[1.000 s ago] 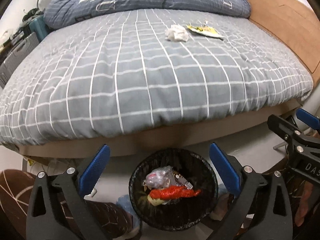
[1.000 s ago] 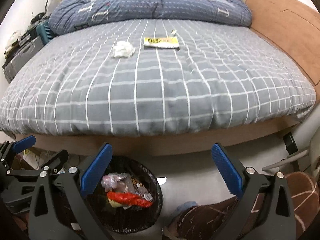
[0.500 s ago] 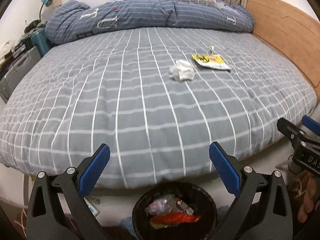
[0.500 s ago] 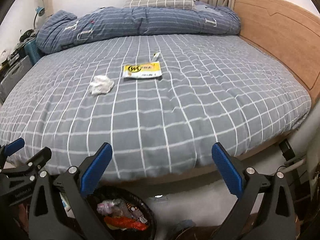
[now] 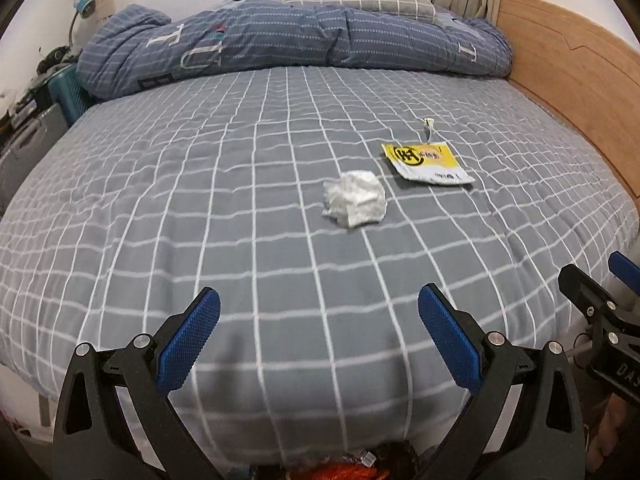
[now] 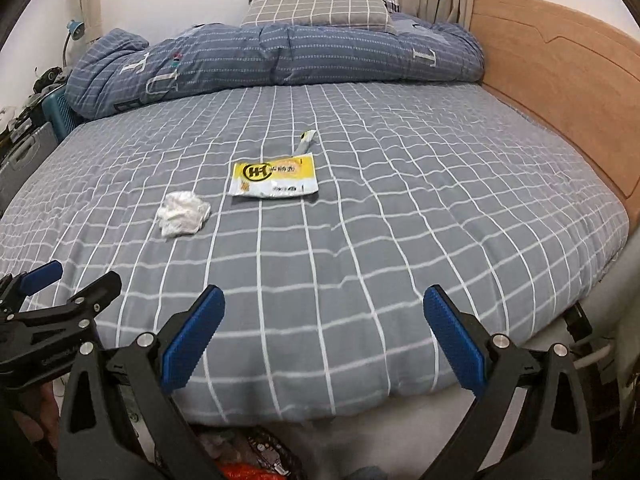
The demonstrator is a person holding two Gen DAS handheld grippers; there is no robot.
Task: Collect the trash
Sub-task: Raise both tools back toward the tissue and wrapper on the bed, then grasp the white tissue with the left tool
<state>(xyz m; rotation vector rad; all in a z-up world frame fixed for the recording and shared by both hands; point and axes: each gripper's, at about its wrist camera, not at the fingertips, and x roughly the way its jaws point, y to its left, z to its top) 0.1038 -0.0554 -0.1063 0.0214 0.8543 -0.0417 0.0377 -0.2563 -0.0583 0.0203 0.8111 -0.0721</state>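
A crumpled white tissue (image 5: 355, 198) (image 6: 182, 213) lies on the grey checked bed (image 5: 200, 200) (image 6: 400, 220). Beside it lies a flat yellow and white wrapper (image 5: 426, 161) (image 6: 274, 178), with a small torn scrap (image 5: 429, 127) (image 6: 306, 139) just beyond it. My left gripper (image 5: 318, 322) hangs open over the bed's near edge, well short of the tissue. My right gripper (image 6: 324, 322) is open too, nothing between its blue pads, to the right of the left one. A black bin with red trash (image 5: 340, 470) (image 6: 248, 468) peeks in at the bottom edge.
A rolled blue duvet (image 5: 280, 48) (image 6: 260, 56) and a checked pillow (image 6: 320, 8) fill the bed's far end. A wooden headboard (image 5: 568, 76) (image 6: 560, 80) runs along the right. Boxes and clutter (image 5: 36, 120) stand at the left of the bed.
Both grippers have risen and tilted up from the bin toward the bed. The bin has slid almost out of view below; the tissue and wrapper appear nearer and larger.
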